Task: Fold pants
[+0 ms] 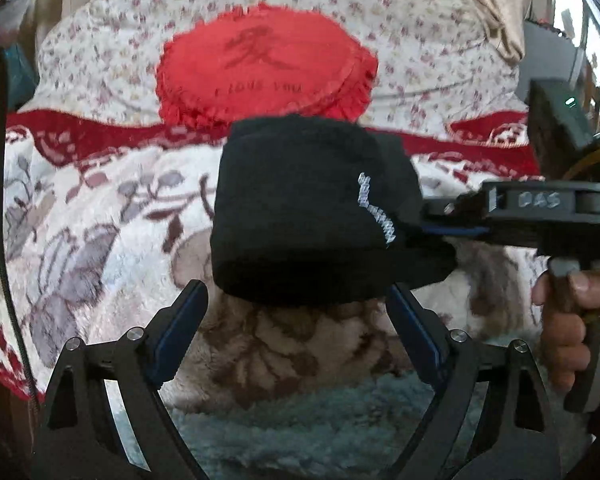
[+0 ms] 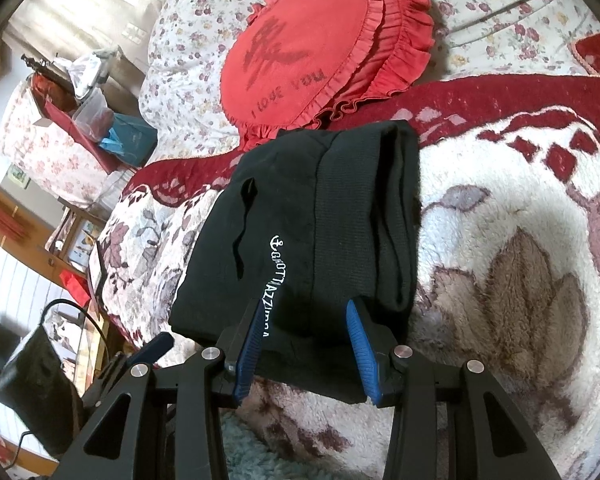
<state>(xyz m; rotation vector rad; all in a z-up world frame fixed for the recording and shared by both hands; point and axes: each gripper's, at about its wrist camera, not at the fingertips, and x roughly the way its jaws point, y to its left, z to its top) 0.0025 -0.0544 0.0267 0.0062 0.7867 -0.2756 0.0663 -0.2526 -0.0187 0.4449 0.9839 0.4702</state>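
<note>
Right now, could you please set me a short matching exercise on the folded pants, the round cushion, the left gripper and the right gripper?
Things:
1. pants
2. round cushion
3. left gripper
4. right gripper

Descriptions:
A. red, frilled edge
B. jaws spread wide, nothing between them
C. black, folded, white lettering
D. pads closed on the near edge of the bundle

Pairs: 1-C, 2-A, 3-B, 4-D

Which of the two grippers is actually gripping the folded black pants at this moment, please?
The right gripper: its blue pads clamp the pants at their near edge. The left gripper stands open, nothing between its fingers.
</note>
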